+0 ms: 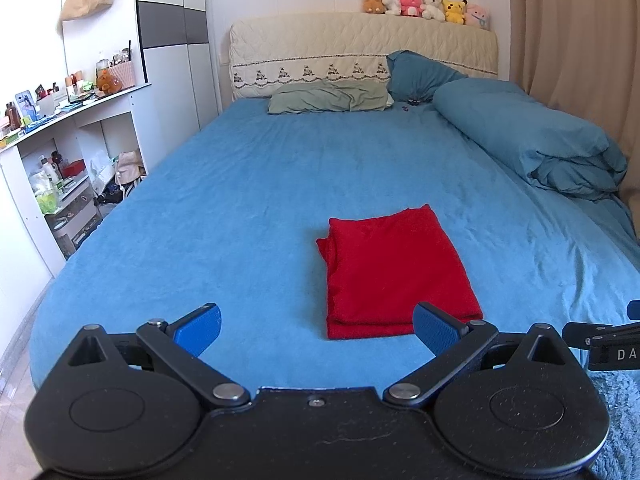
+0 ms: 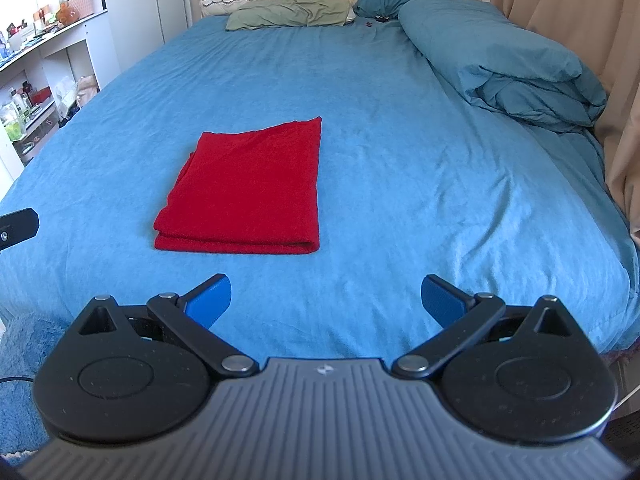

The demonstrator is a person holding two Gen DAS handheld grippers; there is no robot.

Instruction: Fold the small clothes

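Note:
A red cloth point(image 1: 394, 274) lies folded into a flat rectangle on the blue bed sheet point(image 1: 248, 200); it also shows in the right wrist view point(image 2: 246, 192). My left gripper point(image 1: 317, 330) is open and empty, held above the near part of the bed, with the cloth just ahead and to its right. My right gripper point(image 2: 326, 300) is open and empty, with the cloth ahead and to its left. Neither gripper touches the cloth. Part of the right gripper point(image 1: 608, 340) shows at the right edge of the left wrist view.
A rolled blue duvet point(image 1: 536, 140) lies along the bed's right side. A green pillow point(image 1: 330, 98) and a blue pillow point(image 1: 420, 74) lie by the headboard point(image 1: 360, 46), with plush toys point(image 1: 426, 6) on top. White shelves point(image 1: 76, 152) full of items stand left; a curtain point(image 2: 568, 20) hangs right.

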